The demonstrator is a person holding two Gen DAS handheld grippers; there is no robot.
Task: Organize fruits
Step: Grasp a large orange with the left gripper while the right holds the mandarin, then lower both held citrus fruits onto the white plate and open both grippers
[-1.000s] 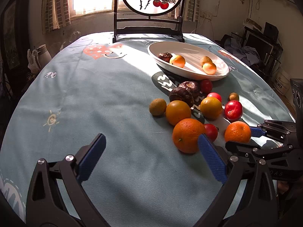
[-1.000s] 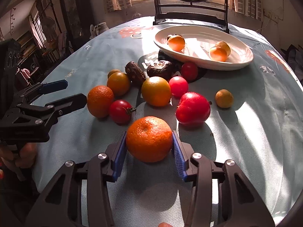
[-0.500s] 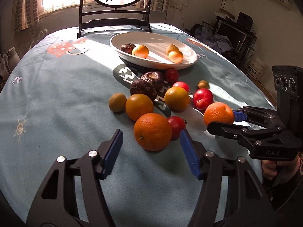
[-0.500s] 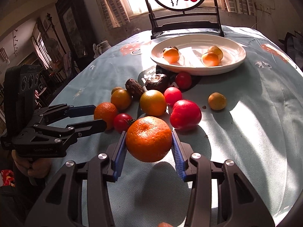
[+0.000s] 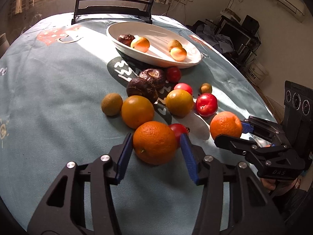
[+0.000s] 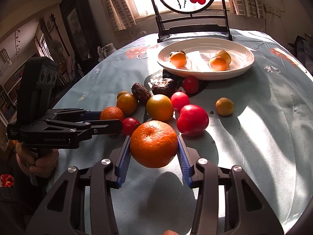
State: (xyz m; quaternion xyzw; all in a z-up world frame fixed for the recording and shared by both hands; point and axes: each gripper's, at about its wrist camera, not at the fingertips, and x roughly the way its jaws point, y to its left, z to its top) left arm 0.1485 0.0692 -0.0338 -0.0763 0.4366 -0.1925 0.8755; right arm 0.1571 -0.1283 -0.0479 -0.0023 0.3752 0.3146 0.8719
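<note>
Your left tool (image 5: 155, 152) has just been closing around a large round orange with pebbled skin (image 5: 154, 142) that sits on the pale blue printed tabletop (image 5: 58, 90); its left blue pad touches the orange's side, while the right pad stands just beside the fruit with a thin gap, so the grasp is not clenched. Just behind that orange, by the right pad, lies a small red tomato (image 5: 179, 131). Further ahead of this tool lie a smooth yellow-orange fruit (image 5: 137, 111), a small brownish-green round fruit (image 5: 111, 104) to its left, two dark wrinkled brown fruits (image 5: 148, 83), another yellow-orange fruit (image 5: 179, 102) and a glossy red fruit (image 5: 206, 104). Far ahead stands a white oval ceramic plate (image 5: 193, 61) holding four small fruits, three of them yellowish and one dark. Your right tool (image 6: 153, 152) is clenched on a second pebbled orange (image 6: 154, 143), both blue pads pressing its sides, and the fruit hangs above the tabletop with its shadow under it. To the left of this tool you see the left tool from the side, its fingers either side of the first orange, with a hand (image 6: 37, 160) around its handle. A small brownish fruit (image 6: 224, 106) lies alone, ahead and to the right of your right tool
</note>
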